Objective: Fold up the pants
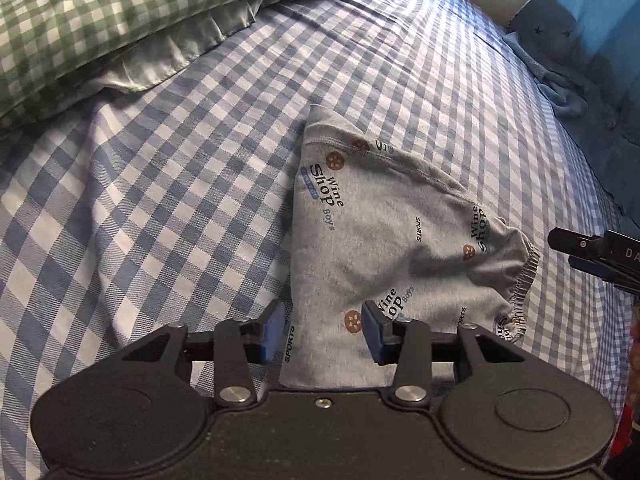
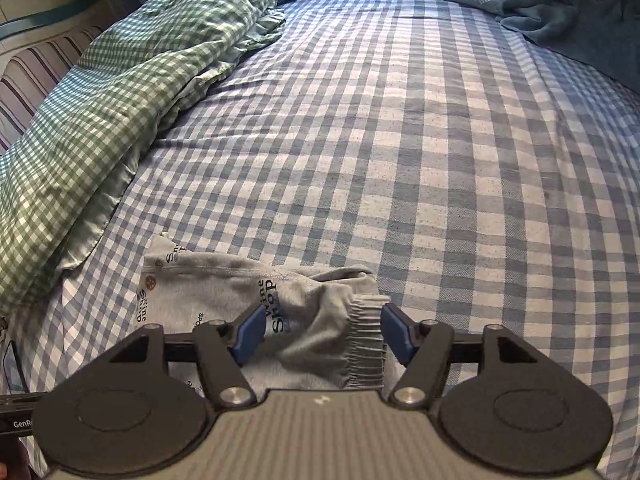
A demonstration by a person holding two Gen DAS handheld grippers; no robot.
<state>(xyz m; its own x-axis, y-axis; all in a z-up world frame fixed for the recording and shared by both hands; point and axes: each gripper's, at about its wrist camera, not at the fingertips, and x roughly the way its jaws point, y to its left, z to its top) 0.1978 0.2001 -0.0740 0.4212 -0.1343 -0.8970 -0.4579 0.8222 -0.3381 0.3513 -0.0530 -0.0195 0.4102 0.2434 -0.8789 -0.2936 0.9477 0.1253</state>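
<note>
Small grey printed pants lie folded on the blue checked bedsheet. My left gripper is open, its blue pads over the near left edge of the pants, holding nothing. In the right wrist view the pants lie bunched, with the ribbed waistband between the pads. My right gripper is open just above that waistband. Part of the right gripper's black body shows at the right edge of the left wrist view.
A green checked quilt is heaped along the left side of the bed. A blue blanket lies at the far right. A striped surface is beyond the bed's left edge.
</note>
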